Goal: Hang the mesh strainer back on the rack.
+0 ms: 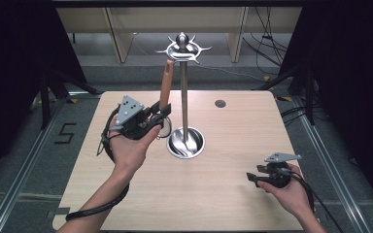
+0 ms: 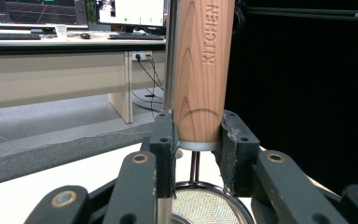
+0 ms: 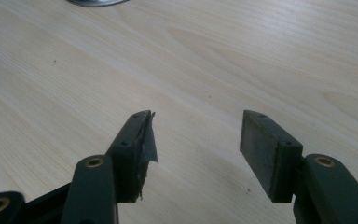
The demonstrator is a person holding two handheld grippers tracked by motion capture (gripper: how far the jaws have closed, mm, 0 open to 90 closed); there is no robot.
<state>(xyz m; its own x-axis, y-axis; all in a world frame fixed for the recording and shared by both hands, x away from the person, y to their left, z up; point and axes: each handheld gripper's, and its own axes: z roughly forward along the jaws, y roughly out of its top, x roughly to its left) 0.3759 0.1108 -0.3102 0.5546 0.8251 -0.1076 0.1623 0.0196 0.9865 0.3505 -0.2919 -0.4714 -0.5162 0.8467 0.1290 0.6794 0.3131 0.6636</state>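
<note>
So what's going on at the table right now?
The person's left hand-held gripper is clamped on the lower end of a wooden utensil handle, holding it upright beside the steel hanging stand. The handle's top sits just below the stand's hooked crown, not yet hung. The right hand-held gripper rests open and empty over the table.

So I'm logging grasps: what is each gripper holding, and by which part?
The left gripper clamps the wooden-handled metal strainer by the handle's lower end, near the mesh. The right gripper is open, holding nothing.
</note>
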